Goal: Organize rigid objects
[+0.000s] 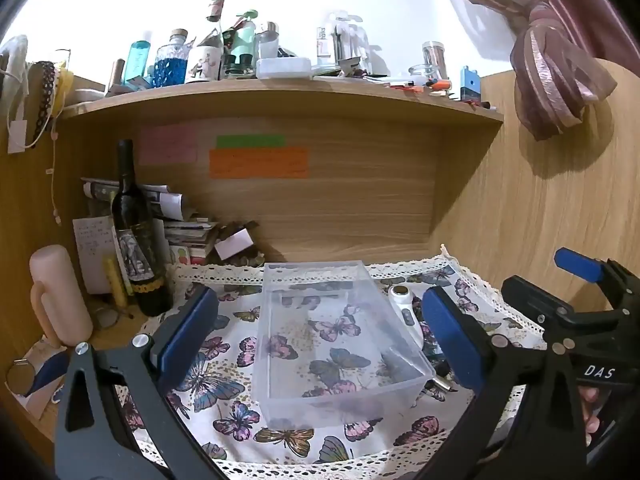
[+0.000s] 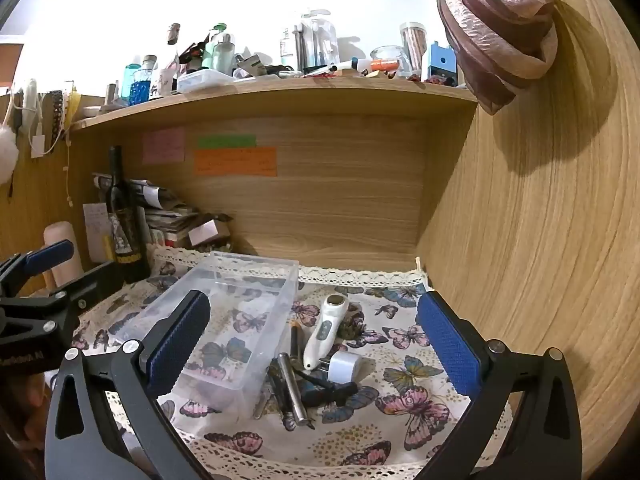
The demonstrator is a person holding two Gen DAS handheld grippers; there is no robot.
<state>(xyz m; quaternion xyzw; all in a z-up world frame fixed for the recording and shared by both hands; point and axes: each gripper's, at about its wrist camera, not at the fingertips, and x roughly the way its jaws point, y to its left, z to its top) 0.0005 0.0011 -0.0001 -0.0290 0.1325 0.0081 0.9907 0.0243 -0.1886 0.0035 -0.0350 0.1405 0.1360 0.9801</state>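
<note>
A clear, empty plastic box [image 1: 316, 266] stands on the butterfly cloth [image 1: 224, 360]. My left gripper [image 1: 318, 298] hovers open just in front of it, nothing between its blue pads [image 1: 188, 336]. Right of the box [image 2: 256, 258] lies a small heap: a white handheld device [image 2: 326, 332], a white plug [image 2: 344, 366], a metal pen [image 2: 292, 388] and dark small items [image 2: 320, 394]. My right gripper [image 2: 313, 300] is open above the near side of that heap, touching none of it. In the left wrist view the device [image 1: 404, 308] shows beside the box, with the right gripper [image 1: 560, 280] beyond it.
A dark wine bottle [image 1: 132, 232], a pink mug [image 1: 60, 296] and stacked papers [image 1: 188, 232] crowd the left corner. A cluttered shelf [image 1: 280, 96] hangs overhead. A wooden side wall [image 2: 540, 240] closes the right, with a tied curtain [image 2: 496, 40] above.
</note>
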